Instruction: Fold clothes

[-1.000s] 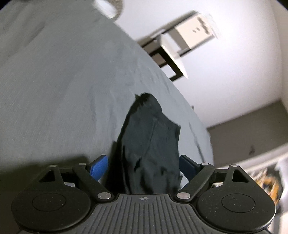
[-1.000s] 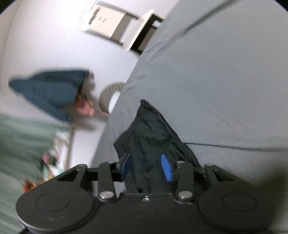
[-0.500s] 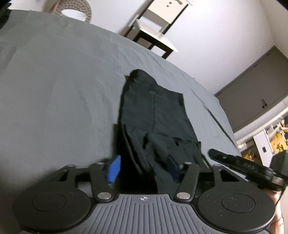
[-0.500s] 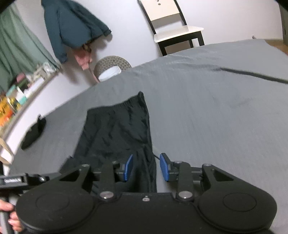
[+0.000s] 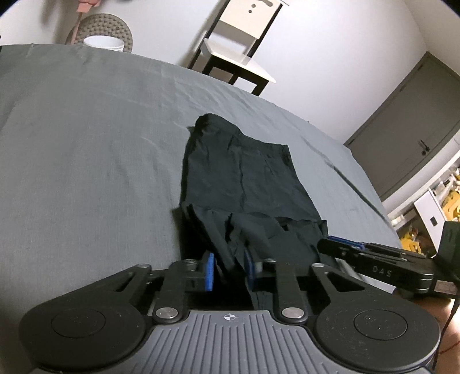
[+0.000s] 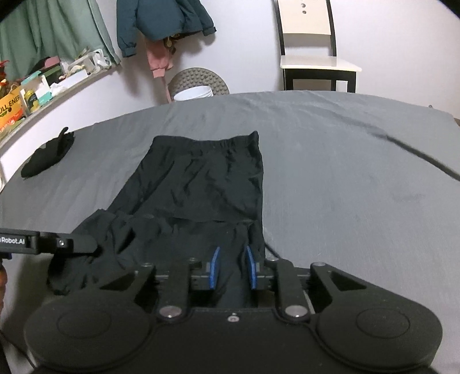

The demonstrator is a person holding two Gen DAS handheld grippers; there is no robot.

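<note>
Black shorts [image 5: 244, 175] [image 6: 201, 178] lie on the grey bed sheet [image 5: 86, 161] [image 6: 345, 172], waistband at the far end, leg hems bunched toward me. My left gripper [image 5: 228, 270] is shut on the near left hem; dark cloth fills the gap between its blue pads. My right gripper [image 6: 232, 267] is shut on the near right hem, with cloth between its pads too. Each gripper shows in the other's view: the right gripper [image 5: 373, 259] at the right edge, the left gripper [image 6: 49, 243] at the left edge.
A second black garment [image 6: 46, 156] lies near the bed's far left edge. Beyond the bed stand a chair [image 6: 313, 57] [image 5: 241, 49], a round stool with a white bowl [image 6: 195, 86], hanging jackets [image 6: 161, 23] and a cluttered shelf [image 6: 34, 86]. A dark cable [image 6: 417, 155] crosses the sheet.
The shorts came down from hanging in the air and now lie flat on the bed. The left gripper's jaws closed from wide open onto the hem. Both views tilted level.
</note>
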